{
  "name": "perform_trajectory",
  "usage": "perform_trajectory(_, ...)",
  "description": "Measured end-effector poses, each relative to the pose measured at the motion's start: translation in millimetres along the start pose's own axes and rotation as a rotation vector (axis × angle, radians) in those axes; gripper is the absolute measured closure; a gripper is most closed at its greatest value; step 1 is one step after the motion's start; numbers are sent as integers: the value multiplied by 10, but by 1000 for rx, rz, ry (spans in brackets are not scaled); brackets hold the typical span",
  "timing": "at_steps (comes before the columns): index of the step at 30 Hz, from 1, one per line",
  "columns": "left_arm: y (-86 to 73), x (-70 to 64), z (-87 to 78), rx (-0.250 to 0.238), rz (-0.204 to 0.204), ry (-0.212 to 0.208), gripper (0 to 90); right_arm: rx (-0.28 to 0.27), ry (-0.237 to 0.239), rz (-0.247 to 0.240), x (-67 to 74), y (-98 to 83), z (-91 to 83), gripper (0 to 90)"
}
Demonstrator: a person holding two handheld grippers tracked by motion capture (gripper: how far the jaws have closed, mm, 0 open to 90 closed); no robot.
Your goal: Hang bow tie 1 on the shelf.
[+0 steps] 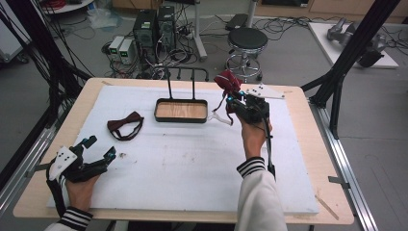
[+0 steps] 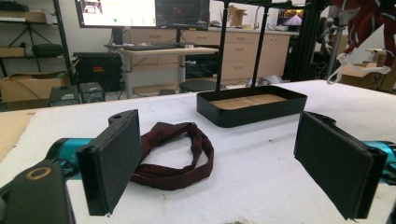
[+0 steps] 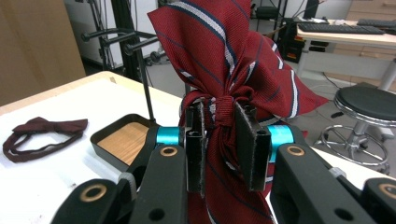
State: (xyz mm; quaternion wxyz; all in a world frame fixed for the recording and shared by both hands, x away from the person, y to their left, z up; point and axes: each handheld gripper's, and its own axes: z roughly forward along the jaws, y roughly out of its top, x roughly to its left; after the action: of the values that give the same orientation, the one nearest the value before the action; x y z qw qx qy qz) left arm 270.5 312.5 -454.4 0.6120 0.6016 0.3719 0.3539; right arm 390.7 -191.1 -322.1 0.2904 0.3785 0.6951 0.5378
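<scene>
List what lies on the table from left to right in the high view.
left gripper → dark bow tie → black tray → right gripper holding the striped red bow tie

Striped bow tie (image 3: 233, 60): in the right gripper view I lose its lower part behind the right tool (image 3: 223, 140) and off the bottom edge.
Dark bow tie (image 2: 175, 154): lower left of the left gripper view, one end hidden behind the left tool's pad (image 2: 112, 161).
Rack posts (image 2: 240, 44): tops cut by the upper edge.
</scene>
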Motion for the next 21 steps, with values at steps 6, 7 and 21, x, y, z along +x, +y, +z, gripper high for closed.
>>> perform_trajectory(6,0,-1,-3,1,4,-1,154,-3,7,-9,30,75,121,752)
perform_trajectory(7,0,0,-3,1,3,-2,154,-2,9,-6,32,81,142,752)
perform_trajectory(21,-2,-3,-4,-6,0,-1,154,12,9,-29,109,216,423,752)
